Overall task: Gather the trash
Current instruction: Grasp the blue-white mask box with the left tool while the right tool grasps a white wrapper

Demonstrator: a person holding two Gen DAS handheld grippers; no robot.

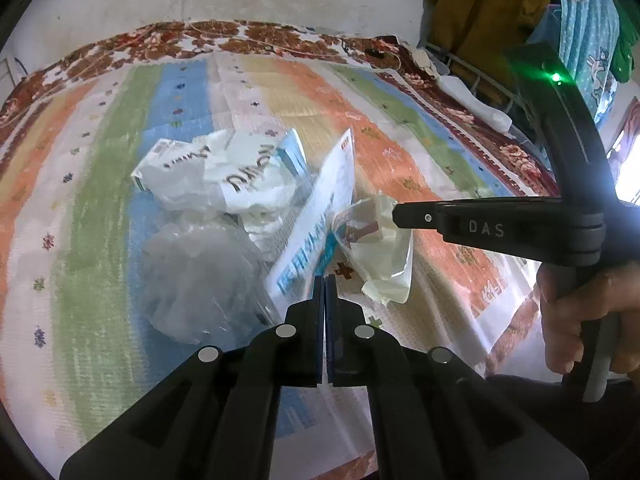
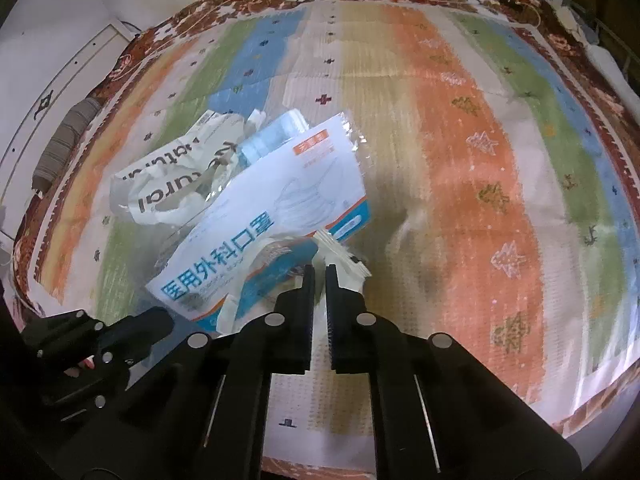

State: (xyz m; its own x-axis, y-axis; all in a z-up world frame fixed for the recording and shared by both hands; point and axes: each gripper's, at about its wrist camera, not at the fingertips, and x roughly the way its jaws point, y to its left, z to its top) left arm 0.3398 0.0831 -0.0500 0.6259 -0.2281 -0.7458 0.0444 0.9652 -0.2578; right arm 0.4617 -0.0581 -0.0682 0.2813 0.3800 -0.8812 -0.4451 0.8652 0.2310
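Observation:
A heap of trash lies on a striped mat: a white and blue mask package, a crumpled white paper bag with black lettering, and a clear plastic bag. My left gripper is shut, its tips at the package's near corner and seemingly pinching its edge. My right gripper comes in from the right. It is shut on a cream crumpled wrapper that lies against the package.
A person's hand holds the right gripper's handle. The mat lies on a floral carpet beside a white wall. Clothes hang at the upper right. A white panel stands at the left. The mat's orange and green stripes stretch to the right.

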